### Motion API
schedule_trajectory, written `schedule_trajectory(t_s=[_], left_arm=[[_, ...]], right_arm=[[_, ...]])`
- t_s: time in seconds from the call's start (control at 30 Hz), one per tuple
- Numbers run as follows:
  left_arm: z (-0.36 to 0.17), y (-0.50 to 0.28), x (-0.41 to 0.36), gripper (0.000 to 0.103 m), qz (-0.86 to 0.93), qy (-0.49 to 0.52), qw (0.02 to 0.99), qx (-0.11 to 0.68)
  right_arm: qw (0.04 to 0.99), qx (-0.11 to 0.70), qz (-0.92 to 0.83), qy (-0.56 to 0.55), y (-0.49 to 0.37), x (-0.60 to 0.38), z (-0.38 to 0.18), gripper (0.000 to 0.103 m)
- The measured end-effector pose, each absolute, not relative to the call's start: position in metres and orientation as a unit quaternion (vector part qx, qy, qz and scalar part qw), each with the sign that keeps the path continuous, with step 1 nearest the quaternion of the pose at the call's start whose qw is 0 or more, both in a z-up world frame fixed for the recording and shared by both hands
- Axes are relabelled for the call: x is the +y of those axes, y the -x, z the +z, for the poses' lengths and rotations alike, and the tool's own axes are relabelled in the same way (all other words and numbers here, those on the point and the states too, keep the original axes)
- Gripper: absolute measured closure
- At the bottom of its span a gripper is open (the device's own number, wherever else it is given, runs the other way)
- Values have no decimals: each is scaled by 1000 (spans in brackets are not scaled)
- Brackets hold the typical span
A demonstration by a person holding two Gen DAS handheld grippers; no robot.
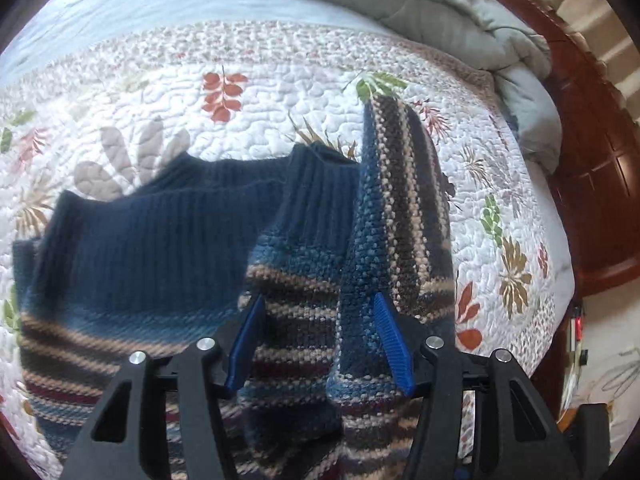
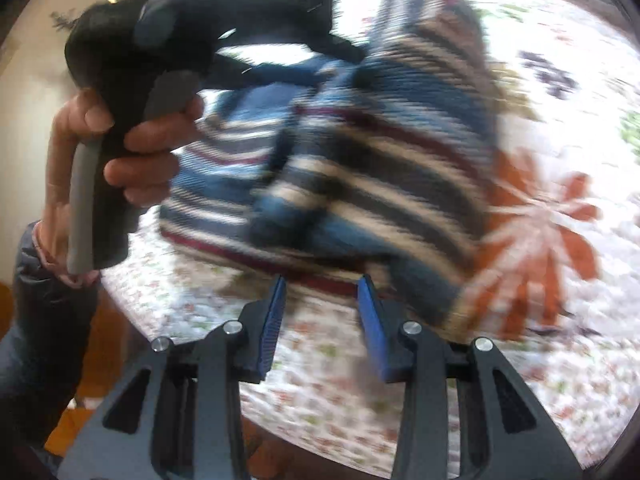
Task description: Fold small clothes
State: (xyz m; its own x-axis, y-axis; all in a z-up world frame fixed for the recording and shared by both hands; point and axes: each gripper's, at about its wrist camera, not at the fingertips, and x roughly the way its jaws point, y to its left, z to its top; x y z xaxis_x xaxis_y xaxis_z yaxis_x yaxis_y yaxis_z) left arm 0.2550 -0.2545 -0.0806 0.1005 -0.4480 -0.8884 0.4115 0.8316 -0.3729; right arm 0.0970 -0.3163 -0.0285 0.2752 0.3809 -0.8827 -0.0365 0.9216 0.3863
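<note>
A small knitted sweater [image 1: 168, 240], navy ribbing with blue, tan and maroon stripes, lies on a floral quilt [image 1: 240, 92]. One striped sleeve [image 1: 404, 200] is folded up over the body. My left gripper [image 1: 318, 312] has its blue pads spread over the bunched sweater, with knit lying between them. In the blurred right wrist view the sweater [image 2: 380, 168] lies ahead and my right gripper [image 2: 322, 288] is open just before its lower edge, holding nothing. The left gripper's black body [image 2: 192, 40] and the hand holding it show at upper left.
A grey duvet [image 1: 400, 4] is bunched along the far side of the bed. A dark wooden bed frame [image 1: 592, 152] runs down the right. The quilt's near edge [image 2: 320, 420] and wooden floor [image 2: 76, 420] show below my right gripper.
</note>
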Motion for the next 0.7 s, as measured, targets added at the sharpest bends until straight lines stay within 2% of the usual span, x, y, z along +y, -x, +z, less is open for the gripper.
schedule_trajectory(t_s=[0.17, 0.2, 0.23, 0.27, 0.53, 0.6, 0.63, 0.67, 0.7], left_arm=[[-72, -253, -251, 44, -297, 42, 738, 605], [-67, -253, -248, 42, -303, 44, 741, 597], [-62, -251, -246, 33, -305, 43, 747, 589], [-59, -249, -246, 29, -302, 38, 751, 586], [-71, -241, -293, 26, -340, -8, 715, 610], [-83, -242, -301, 31, -340, -6, 702, 625], [-88, -242, -301, 50, -347, 2, 692, 633], [-92, -242, -300, 63, -353, 11, 685, 637], [-93, -242, -296, 69, -356, 24, 683, 637]], right_arm=[[794, 571, 101, -184, -86, -362, -22, 65], [795, 568, 96, -190, -84, -370, -21, 65], [795, 566, 93, -194, -85, -373, -22, 64], [796, 565, 90, -199, -86, -381, -23, 64], [800, 559, 78, -205, -104, -389, -34, 64], [800, 559, 74, -204, -107, -385, -37, 64], [800, 559, 73, -207, -107, -387, -38, 64], [799, 558, 73, -211, -108, -389, -39, 64], [800, 556, 73, -215, -107, -391, -39, 64]])
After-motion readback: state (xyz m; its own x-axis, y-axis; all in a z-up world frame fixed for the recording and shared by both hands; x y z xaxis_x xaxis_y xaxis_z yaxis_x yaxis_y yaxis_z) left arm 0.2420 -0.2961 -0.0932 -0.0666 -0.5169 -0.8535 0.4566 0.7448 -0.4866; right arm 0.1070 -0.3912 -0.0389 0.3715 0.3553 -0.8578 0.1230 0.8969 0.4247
